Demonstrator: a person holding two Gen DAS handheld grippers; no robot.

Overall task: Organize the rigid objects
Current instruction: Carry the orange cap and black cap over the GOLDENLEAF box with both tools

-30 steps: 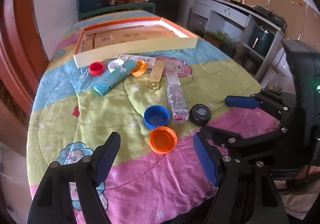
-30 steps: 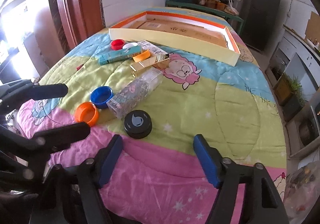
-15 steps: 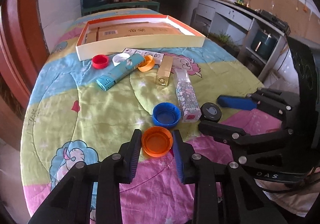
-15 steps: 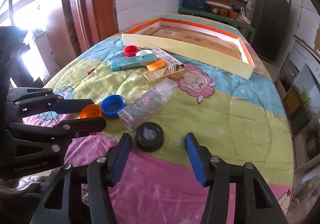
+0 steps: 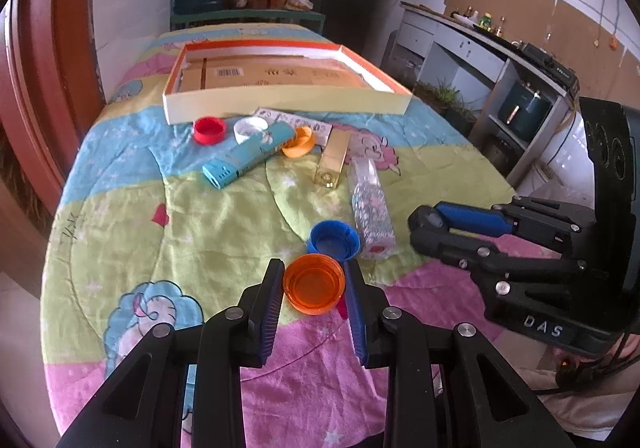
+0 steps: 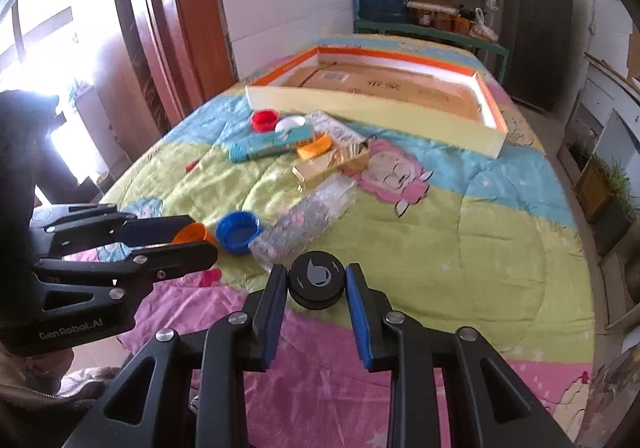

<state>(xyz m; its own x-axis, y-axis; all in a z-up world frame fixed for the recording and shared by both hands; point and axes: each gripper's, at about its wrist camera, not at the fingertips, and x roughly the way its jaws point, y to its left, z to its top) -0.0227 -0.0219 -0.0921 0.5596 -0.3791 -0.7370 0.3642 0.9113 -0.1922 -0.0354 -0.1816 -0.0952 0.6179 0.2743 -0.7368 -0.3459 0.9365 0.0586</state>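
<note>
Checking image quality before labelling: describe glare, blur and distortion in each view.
Left wrist view: sharp and evenly lit; fisheye bends the cardboard tray; dark corners. Right wrist view: blown-out window glare at left, gold box and glitter bottle smeared; black cap crisp.

The left hand-held gripper (image 6: 192, 238) hides most of the orange cap (image 6: 196, 234) in the right wrist view, where the patterned clear box (image 6: 308, 224) is smeared by blur, while print on the flat carton (image 5: 272, 74) in the tray (image 5: 288, 104) stays too small to read.
</note>
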